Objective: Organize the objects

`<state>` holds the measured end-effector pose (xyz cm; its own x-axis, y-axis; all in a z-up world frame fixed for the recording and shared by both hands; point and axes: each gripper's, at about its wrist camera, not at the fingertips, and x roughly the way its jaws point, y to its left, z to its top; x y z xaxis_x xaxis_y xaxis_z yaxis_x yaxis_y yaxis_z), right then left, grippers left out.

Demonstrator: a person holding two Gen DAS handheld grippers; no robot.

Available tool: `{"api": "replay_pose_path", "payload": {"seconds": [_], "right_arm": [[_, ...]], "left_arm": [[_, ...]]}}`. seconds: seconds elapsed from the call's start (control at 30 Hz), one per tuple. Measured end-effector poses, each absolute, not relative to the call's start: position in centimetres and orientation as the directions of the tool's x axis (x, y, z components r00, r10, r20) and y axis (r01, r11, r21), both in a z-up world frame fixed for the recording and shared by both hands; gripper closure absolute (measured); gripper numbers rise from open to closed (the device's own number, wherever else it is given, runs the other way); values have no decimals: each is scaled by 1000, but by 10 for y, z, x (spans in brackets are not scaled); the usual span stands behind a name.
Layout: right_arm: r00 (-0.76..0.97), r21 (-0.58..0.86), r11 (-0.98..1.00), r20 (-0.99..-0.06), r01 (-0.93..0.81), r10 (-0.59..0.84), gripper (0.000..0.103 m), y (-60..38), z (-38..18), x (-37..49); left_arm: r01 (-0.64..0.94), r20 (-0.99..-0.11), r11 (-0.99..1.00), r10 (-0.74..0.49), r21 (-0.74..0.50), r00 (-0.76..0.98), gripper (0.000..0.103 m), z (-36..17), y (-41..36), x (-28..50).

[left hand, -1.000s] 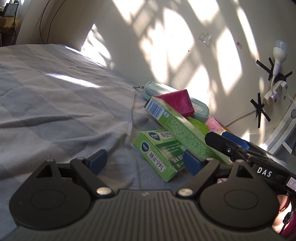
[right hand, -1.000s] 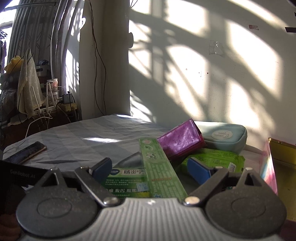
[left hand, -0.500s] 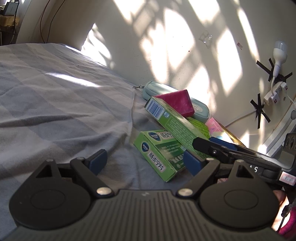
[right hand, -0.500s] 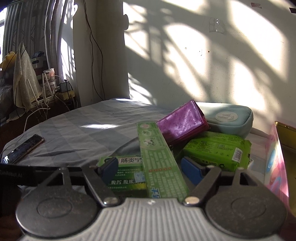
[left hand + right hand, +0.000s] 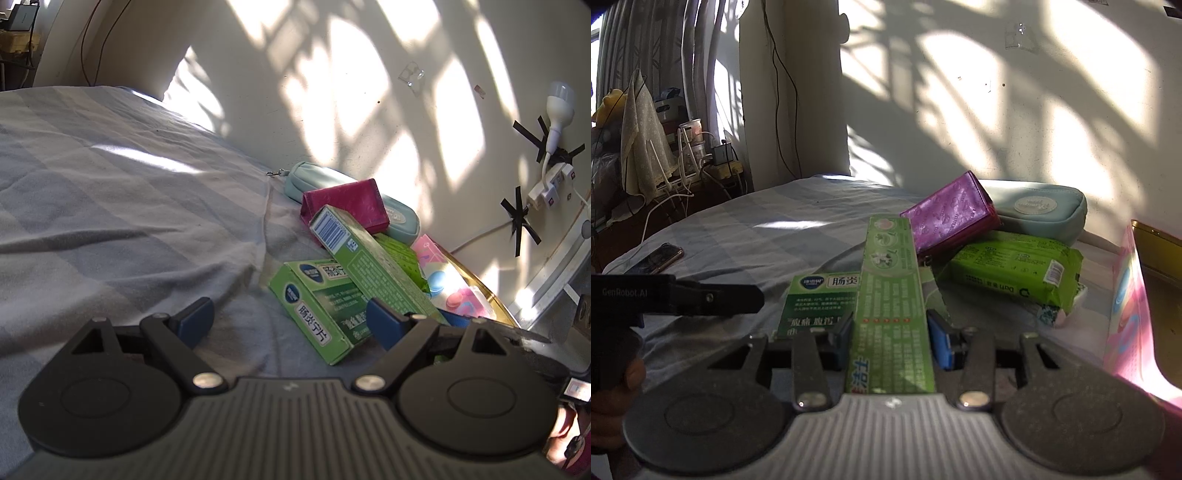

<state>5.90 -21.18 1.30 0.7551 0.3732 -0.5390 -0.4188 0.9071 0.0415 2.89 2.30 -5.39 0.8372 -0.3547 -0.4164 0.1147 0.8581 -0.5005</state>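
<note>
On a grey-blue checked bedsheet (image 5: 122, 206), a small heap of toiletries and boxes sits against a sunlit wall.

From the left wrist view, the left gripper (image 5: 291, 319) hangs with its blue pads spread wide and nothing between them. A green medicine box (image 5: 317, 306) lies flat on the sheet just ahead, nearer the right pad than the left.

From the right wrist view, the right gripper (image 5: 891, 338) has its two blue pads drawn in against the long sides of a green toothpaste box (image 5: 891, 295), near its close end. The box runs straight forward out of the fingers. Its far end reaches toward a purple wallet (image 5: 951, 218) ahead and to the right. Gripping one end across the narrow width probably suits lifting the long box clear of the heap.

The medicine box lies under and left of the toothpaste box. Right of the fingers sits a green wet-wipe pack (image 5: 1015, 269), with a pale teal zip pouch (image 5: 1038, 210) beyond it. At the far right stands a pink patterned packet (image 5: 1128, 317) against a gold-edged tin (image 5: 1156, 243).
</note>
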Motion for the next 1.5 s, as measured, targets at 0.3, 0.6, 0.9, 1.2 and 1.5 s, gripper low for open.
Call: {"api": "replay_pose_path", "payload": {"seconds": [0.3,0.6,0.9,1.2,1.5], "right_arm": [[741,-7,912,-584,-411,330,63,-240,6,7],[744,-27,915,-592,-403,310,56,-253,0,-17],[734,-38,914,-610,-403,298,63,-248,-9,-16],[754,-108,930,-622,-351,212,60,-296,-4,-46],[795,92,987,-585,-133,161,44,-357,-11,-57]], "left_arm": [[109,-420,861,-349,-497,838,12,-55,23,30],[100,-426,867,-337,-488,840,12,-54,22,29],[97,-433,873,-331,-478,839,12,-55,22,30],[84,-442,881,-313,-466,841,12,-54,20,29],[81,-447,887,-306,-455,840,12,-54,19,30]]}}
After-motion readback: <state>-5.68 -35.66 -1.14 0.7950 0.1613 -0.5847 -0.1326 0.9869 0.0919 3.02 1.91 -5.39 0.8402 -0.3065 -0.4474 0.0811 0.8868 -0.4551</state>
